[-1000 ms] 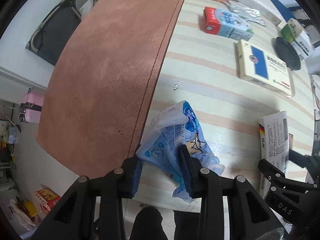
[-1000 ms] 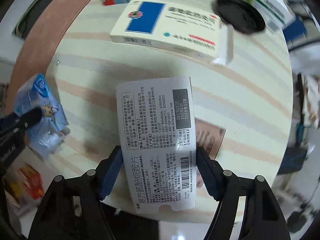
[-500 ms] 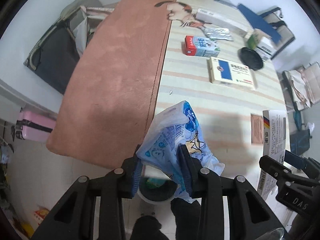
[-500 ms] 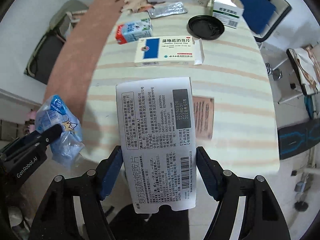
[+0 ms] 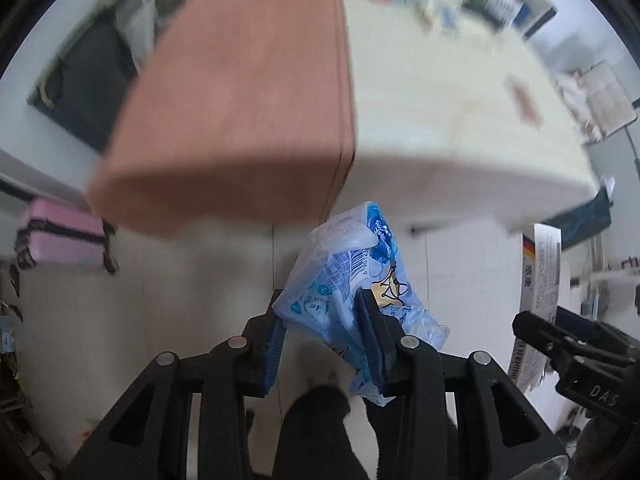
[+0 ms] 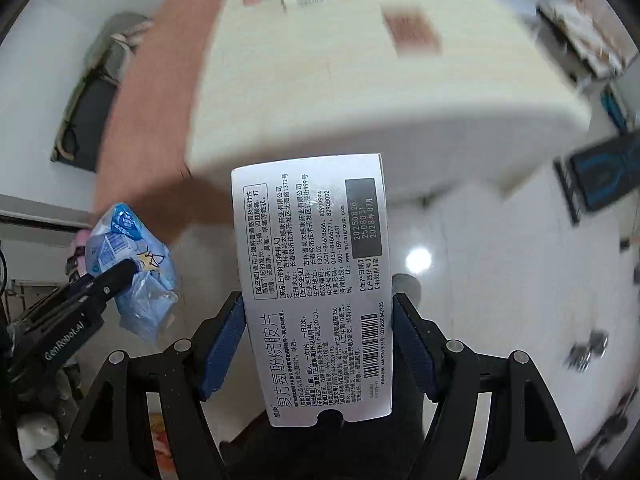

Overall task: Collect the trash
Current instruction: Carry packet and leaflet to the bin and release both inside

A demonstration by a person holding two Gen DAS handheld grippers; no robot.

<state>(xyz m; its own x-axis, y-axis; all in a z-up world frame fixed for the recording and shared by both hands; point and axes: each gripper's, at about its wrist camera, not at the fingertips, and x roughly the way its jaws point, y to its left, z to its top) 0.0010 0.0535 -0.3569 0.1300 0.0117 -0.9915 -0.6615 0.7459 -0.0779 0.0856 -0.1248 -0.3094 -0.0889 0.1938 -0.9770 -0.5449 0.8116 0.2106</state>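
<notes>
Blue crinkled plastic, a wrapper, sat pinched between the jaws of my left gripper, while my right gripper had its jaws clamped on the long edges of a white medicine box. Both pieces of trash hung over the pale tiled floor, clear of the surface with its rust-coloured cloth. I judged the step in hand to be the carry: both pickups done, nothing dropped yet. No bin showed in either view, so my next move called for finding one below, bringing each gripper over its mouth and only then letting go, the limp wrapper probably needing a shake to fall free.

My left view showed the box only as a thin edge at the far right, plus a pink case by the wall. My right view gave the box's printed face and barcode, and the wrapper from its side, with the left gripper's arm across it.
</notes>
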